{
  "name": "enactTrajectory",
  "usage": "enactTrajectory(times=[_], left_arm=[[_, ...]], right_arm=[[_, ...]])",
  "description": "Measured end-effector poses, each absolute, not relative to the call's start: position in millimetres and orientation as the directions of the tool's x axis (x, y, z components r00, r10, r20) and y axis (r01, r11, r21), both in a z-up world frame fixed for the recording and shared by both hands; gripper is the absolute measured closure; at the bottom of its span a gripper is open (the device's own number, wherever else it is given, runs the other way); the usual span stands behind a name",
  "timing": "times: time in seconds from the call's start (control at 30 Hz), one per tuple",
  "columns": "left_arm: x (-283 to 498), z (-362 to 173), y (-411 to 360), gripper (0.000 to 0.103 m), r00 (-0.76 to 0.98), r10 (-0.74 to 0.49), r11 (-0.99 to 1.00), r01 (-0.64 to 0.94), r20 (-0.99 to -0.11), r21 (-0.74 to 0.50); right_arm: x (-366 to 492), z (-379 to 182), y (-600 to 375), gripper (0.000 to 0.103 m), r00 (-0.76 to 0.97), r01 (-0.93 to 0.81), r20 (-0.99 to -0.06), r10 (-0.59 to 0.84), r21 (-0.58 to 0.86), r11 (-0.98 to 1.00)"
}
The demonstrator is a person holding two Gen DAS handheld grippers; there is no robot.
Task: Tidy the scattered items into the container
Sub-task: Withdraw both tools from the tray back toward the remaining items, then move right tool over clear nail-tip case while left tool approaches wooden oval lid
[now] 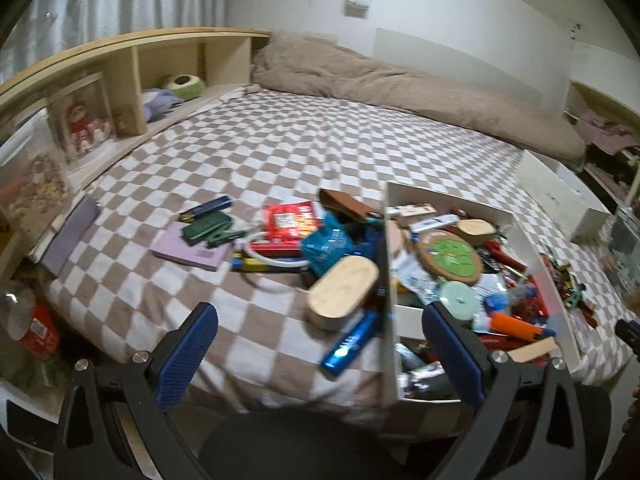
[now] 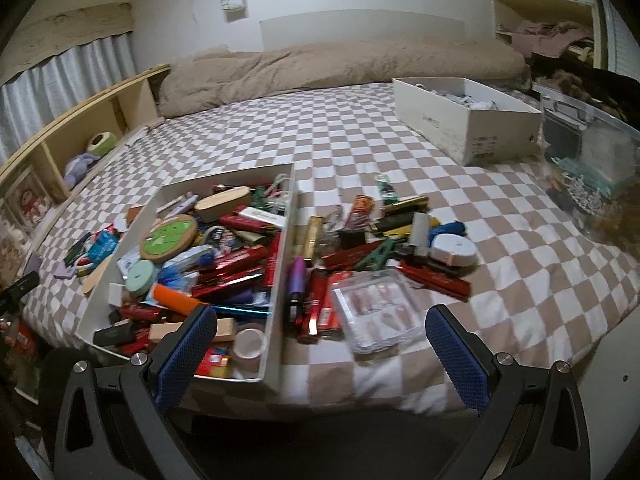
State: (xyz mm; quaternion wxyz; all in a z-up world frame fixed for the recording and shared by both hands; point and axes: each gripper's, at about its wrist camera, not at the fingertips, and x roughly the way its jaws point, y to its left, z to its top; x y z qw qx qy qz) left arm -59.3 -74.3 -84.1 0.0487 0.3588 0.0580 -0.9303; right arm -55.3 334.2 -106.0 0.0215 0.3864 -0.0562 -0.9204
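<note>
Left gripper (image 1: 320,344) is held wide apart, nothing between its blue fingers (image 1: 188,354); it is poised above the near edge of the checked bed cover (image 1: 248,148), touching nothing. One finger is seen over bare cover, the other over the near corner of the white box (image 1: 536,256), which is heaped with small items. Left of the box, scattered items lie on the cover: an oval wooden lid (image 1: 342,290) against the box wall, a blue tube (image 1: 352,342) just beside it, a red packet (image 1: 290,220), a purple pad (image 1: 190,250).

Right gripper (image 2: 320,344) is likewise spread fully, empty, touching nothing; the white box (image 2: 286,240) is seen at its left finger, a clear plastic case (image 2: 376,306) between the fingers, lying on the cover. More loose items are spread right of the box: red bars (image 2: 434,276), a white roll (image 2: 454,250), a purple pen (image 2: 298,276). A second white box (image 2: 464,120) stands well apart, farther back.
</note>
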Motion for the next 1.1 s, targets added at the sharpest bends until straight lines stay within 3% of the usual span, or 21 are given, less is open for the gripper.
enactTrajectory(times=[0.27, 1.1], left_arm=[[-65.0, -100.8, -95.8, 0.000, -0.698, -0.102, -0.985, 0.169, -0.709, -0.025], [-95.8, -139.2, -93.7, 0.000, -0.582, -0.036, -0.991, 0.126, -0.812, -0.046]], right_arm=[[-67.1, -114.4, 361.0, 0.000, -0.661, -0.050, -0.750, -0.032, 0.086, -0.995], [-114.7, -171.0, 371.2, 0.000, -0.509, -0.047, -0.858, -0.064, 0.102, -0.994]])
